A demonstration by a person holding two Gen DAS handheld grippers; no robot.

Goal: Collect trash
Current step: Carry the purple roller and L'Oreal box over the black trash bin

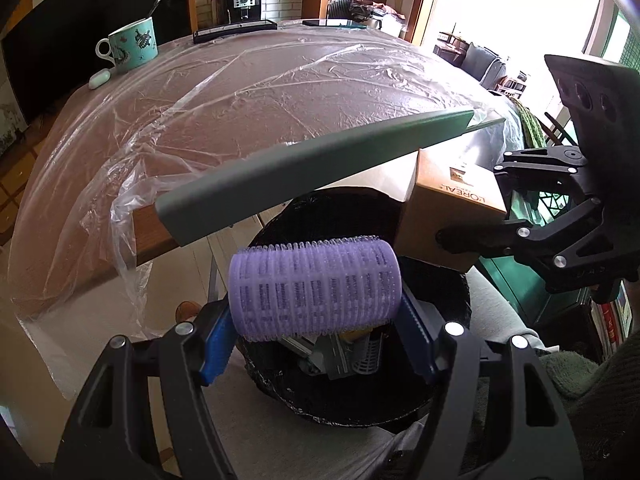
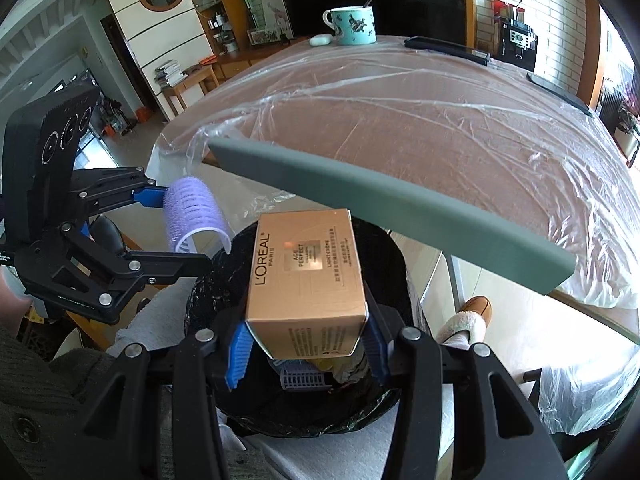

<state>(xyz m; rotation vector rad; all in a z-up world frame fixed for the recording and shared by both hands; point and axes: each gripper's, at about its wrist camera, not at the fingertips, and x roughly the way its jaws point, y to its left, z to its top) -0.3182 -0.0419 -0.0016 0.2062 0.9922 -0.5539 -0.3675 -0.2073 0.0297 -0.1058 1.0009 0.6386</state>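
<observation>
- Left wrist view: the left gripper (image 1: pixel 316 334) is clamped on a purple hair roller (image 1: pixel 314 286), its blue fingertips (image 1: pixel 218 346) pressing the roller's two ends so it lies crosswise between them.
- Directly beneath the roller sits a trash bin (image 1: pixel 440 392) lined with a black bag, already holding a grey ribbed plastic piece (image 1: pixel 370 354) and other scraps.
- At the right of the same view, the right gripper (image 1: pixel 460 224) grips a gold L'Oréal carton (image 1: pixel 456 196) over the bin's far rim.
- Right wrist view: the right gripper (image 2: pixel 306 350) is closed on the L'Oréal carton (image 2: pixel 306 268), blue pads (image 2: pixel 238 354) against both side faces; the box is tilted, printed face up, above the bin (image 2: pixel 224 292).
- To its left the left gripper (image 2: pixel 176 226) carries the roller (image 2: pixel 192 212) just beside the bin's rim.
- A grey-green bar (image 2: pixel 384 208) crosses above the bin, in front of the table edge.
- Beyond it lies a brown table (image 2: pixel 420 120) under wrinkled clear plastic sheeting (image 2: pixel 580 184).
- On the far side stand a teal mug (image 2: pixel 352 26) with a spoon, a white earbud case (image 2: pixel 320 40) just beside it, and a dark flat device (image 2: pixel 448 50).
- A slippered foot (image 2: pixel 468 316) shows on the floor right of the bin.
</observation>
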